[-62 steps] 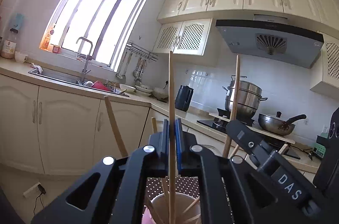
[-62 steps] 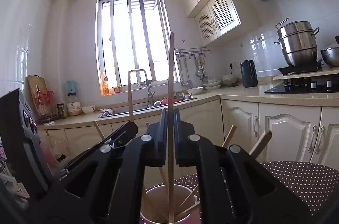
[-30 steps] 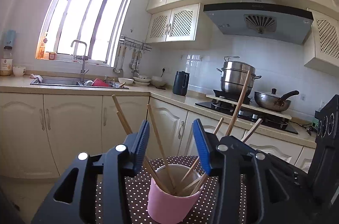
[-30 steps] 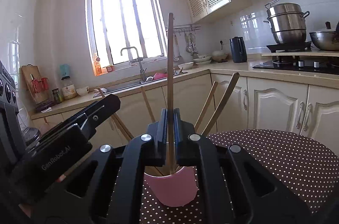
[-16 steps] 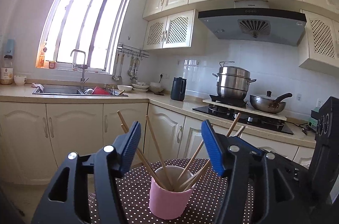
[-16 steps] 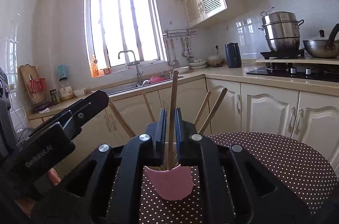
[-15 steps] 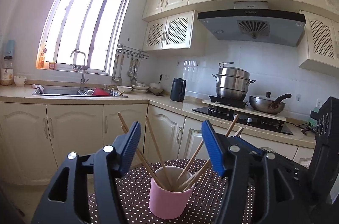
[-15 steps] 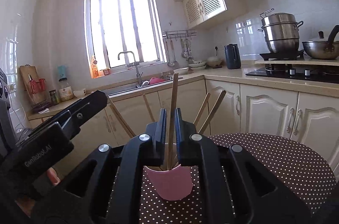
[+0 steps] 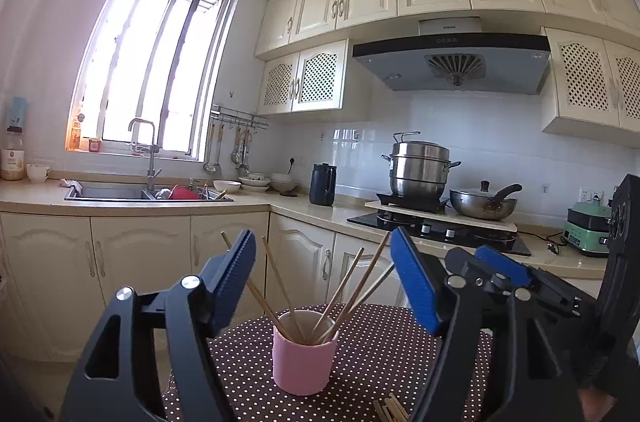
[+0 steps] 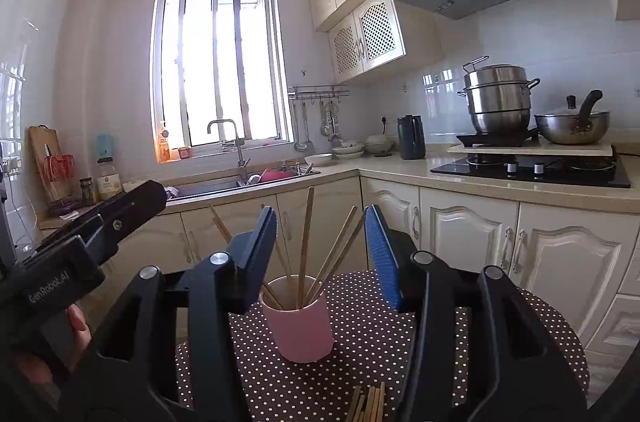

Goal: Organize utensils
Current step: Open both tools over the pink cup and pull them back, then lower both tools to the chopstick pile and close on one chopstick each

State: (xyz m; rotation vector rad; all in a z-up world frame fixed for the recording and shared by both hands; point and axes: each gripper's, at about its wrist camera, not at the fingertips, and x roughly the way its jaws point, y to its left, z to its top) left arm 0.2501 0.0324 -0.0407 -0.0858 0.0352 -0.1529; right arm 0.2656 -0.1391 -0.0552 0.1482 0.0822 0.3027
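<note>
The wooden chopsticks (image 10: 306, 234) look light, thin and stiff, with a smooth finish that could slip or pivot between flat pads. A hold low on the shaft, near the thicker end, with the pads square across it, would probably keep one from swinging. Those already sorted stand fanned out in the pink cup (image 10: 300, 326), which sits on the polka-dot surface (image 10: 400, 342) straight ahead of both claws. The cup seems light and top-heavy with its leaning load, so a knock against a stick could tip it.

The left claw (image 9: 322, 278) is spreading its blue pads with nothing between them; the cup and its sticks show in the gap but lie beyond the tips. The right claw (image 10: 320, 254) is likewise opening and grips nothing, the upright stick ahead of it standing free in the cup.

A loose bundle of chopsticks (image 10: 368, 406) lies on the surface just below and short of the right claw, cut off by the bottom edge, so its count and layout cannot be made out. The same bundle barely peeks in under the left claw. The cup's inside, and how deep the sticks sit, is hidden. A hand (image 10: 76, 326) is partly visible behind the left claw's body.
</note>
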